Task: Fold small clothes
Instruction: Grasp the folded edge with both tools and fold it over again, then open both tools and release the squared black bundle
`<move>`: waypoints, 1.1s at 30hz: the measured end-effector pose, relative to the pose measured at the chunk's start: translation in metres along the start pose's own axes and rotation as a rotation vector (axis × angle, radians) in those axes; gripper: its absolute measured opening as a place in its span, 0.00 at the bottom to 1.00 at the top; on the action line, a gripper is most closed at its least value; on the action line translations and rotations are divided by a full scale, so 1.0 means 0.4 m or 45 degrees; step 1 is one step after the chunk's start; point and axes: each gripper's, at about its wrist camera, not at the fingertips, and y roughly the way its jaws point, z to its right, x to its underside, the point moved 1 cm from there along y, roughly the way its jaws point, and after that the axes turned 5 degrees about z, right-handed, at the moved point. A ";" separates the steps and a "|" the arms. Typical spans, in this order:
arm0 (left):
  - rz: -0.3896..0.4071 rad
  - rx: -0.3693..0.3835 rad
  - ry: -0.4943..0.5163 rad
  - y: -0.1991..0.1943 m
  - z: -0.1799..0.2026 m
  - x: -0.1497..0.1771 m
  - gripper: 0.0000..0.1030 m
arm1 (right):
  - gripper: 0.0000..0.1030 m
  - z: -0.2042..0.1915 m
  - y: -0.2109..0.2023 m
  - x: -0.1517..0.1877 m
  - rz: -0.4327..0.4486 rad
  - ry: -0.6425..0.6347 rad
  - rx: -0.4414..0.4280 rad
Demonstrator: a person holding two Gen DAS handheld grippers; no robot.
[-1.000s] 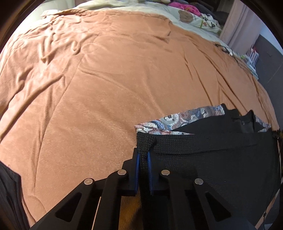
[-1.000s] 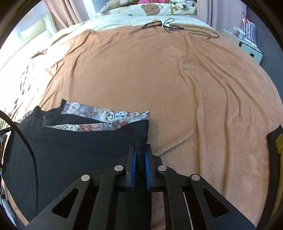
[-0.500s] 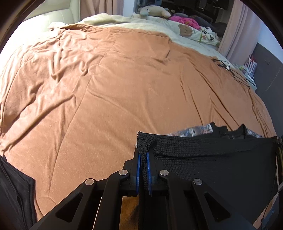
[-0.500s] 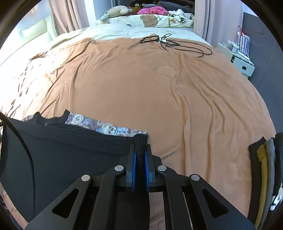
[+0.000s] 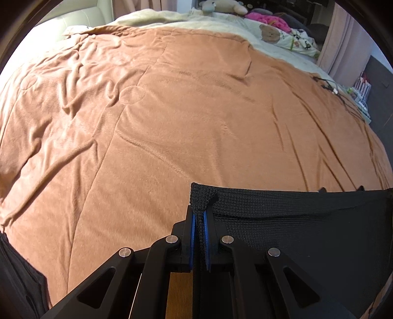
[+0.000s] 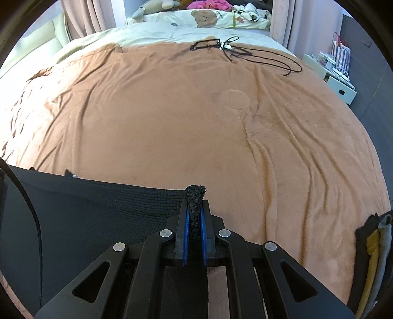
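Black garment (image 5: pixel 294 235) top edge stretched taut between both clamped tools.

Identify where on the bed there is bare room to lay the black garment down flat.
The brown blanket is bare from the black garment up to the black cables. Crowded spots: the folded pile at the right edge and the pillows at the head.

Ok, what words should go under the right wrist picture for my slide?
Right tool shut on a corner of the black knit garment, held up over the brown blanket.
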 end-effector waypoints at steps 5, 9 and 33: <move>-0.030 -0.031 0.007 0.043 0.001 -0.013 0.06 | 0.04 -0.003 0.055 -0.027 -0.029 0.001 0.029; -0.083 -0.038 -0.010 0.094 -0.001 -0.018 0.07 | 0.05 -0.015 0.102 -0.038 -0.059 0.011 0.027; -0.038 0.074 -0.185 -0.240 -0.069 0.182 0.61 | 0.63 0.092 -0.272 0.215 0.078 0.304 -0.186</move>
